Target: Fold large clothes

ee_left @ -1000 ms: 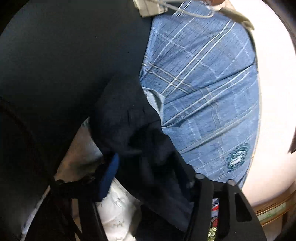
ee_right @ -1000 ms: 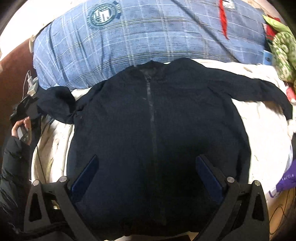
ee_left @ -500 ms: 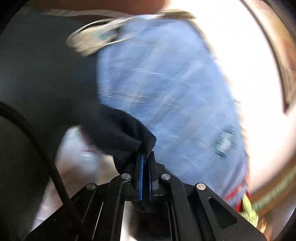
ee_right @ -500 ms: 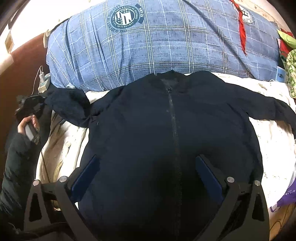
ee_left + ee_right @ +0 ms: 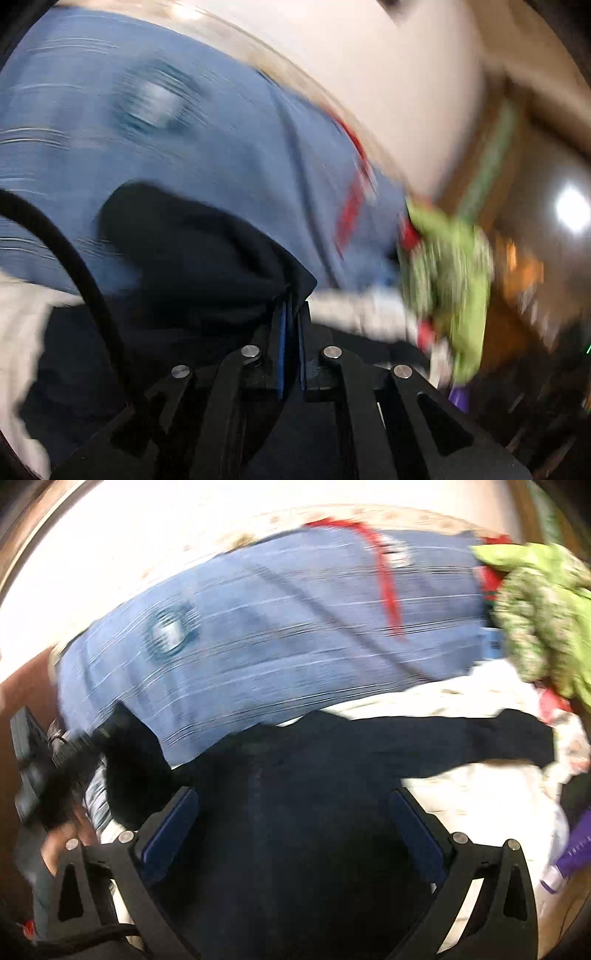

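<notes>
A pale bedsheet (image 5: pixel 480 786) carries the dark jacket (image 5: pixel 314 794), spread just below the blue plaid quilt (image 5: pixel 277 635); the left gripper (image 5: pixel 291 314) is clamped on one sleeve; the right gripper (image 5: pixel 295 827) hangs spread above its front; folding looks barely begun, the far sleeve outstretched.

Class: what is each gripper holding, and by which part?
Left gripper pinches the dark jacket's sleeve end. Right gripper is open, holding nothing.

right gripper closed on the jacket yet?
No. In the right wrist view the right gripper stands wide open above the dark jacket, its blue pads far apart with nothing pinched between them.
</notes>
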